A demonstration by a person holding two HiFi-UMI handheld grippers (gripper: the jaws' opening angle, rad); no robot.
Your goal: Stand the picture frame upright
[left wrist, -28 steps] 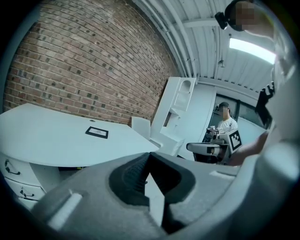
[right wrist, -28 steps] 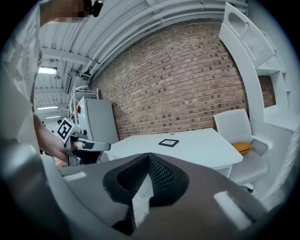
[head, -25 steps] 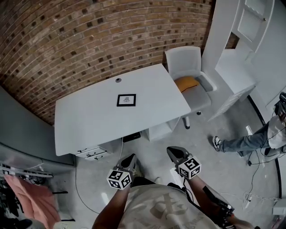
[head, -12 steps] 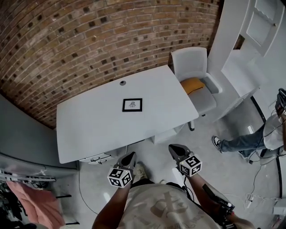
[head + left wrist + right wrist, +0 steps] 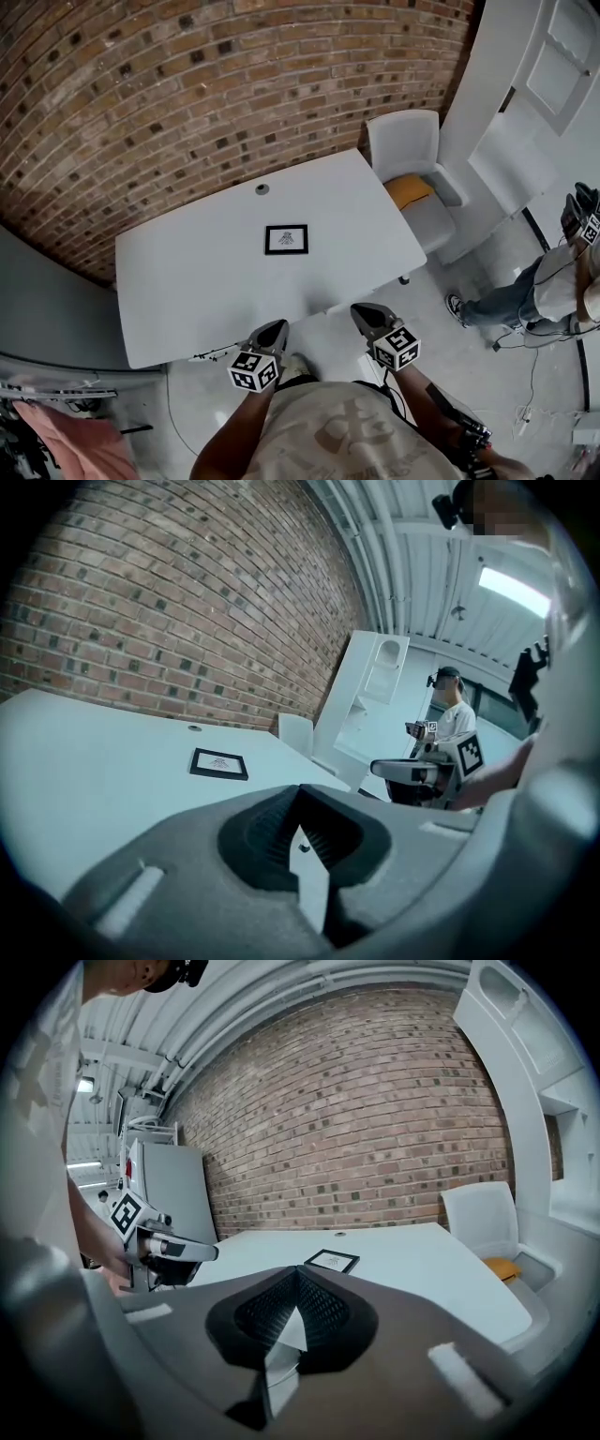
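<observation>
Closer now: the person had stepped up since a second earlier, so the white table's [image 5: 178, 281] near edge sat right at both gripper tips instead of well ahead of them. The picture frame [image 5: 286, 239] hadn't moved on the table. It lay flat and face up around the middle, long axis running left to right. The left gripper [image 5: 277, 325] and right gripper [image 5: 359, 312] were held low, side by side, pointing far toward the brick wall [image 5: 187, 103]. Both had jaws pressed together with nothing in them, well short of the frame.

The white table [image 5: 187, 272] carries a black picture frame [image 5: 286, 239] lying flat and a round grommet [image 5: 262, 189].
</observation>
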